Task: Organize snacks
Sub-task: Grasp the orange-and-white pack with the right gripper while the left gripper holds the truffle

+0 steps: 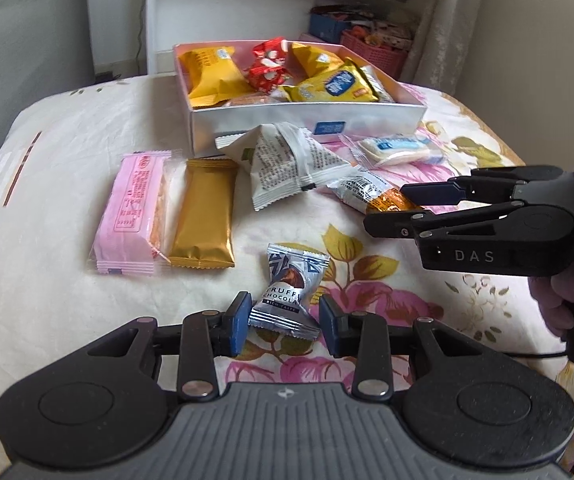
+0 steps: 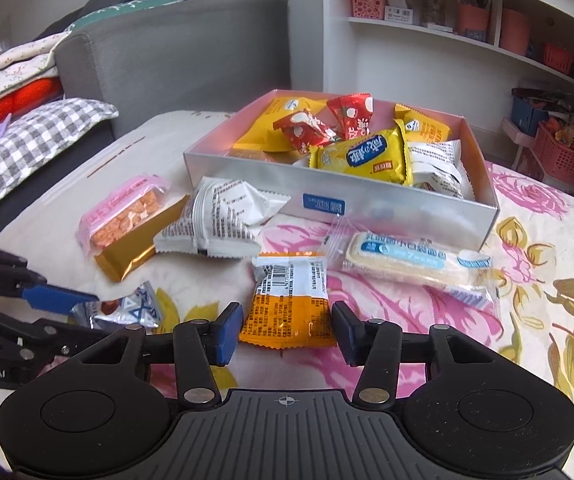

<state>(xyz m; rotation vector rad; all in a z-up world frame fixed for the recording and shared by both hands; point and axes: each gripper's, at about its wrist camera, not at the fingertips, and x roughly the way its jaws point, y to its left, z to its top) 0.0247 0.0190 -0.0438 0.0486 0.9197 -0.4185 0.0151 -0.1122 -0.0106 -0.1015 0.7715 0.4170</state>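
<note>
The left claw [image 1: 283, 322] stands released, its blue pads on either side of the truffle chocolate [image 1: 289, 296], which lies on the floral cloth of the table [image 1: 67, 140]. The candy sits dead ahead at twelve o'clock, its near crimped end already between the fingertips; its long axis runs roughly along the claw's reach, tilted a little toward one o'clock, so the pads face its narrow waist. Whether either pad touches the wrapper cannot be told.

The right claw [image 2: 287, 330] is also released. The orange-and-white packet [image 2: 291, 300] lies at twelve o'clock just past its tips, long axis pointing away from it, and looks nearly as wide as the gap between the pads.

The box [image 1: 307, 116], partly filled with yellow and red packets, stands at twelve o'clock beyond the loose snacks in both views. Judged from this, each hand has its own target straight ahead, and the left is the better placed: a simple closing should catch the chocolate, then it travels forward to the box.
</note>
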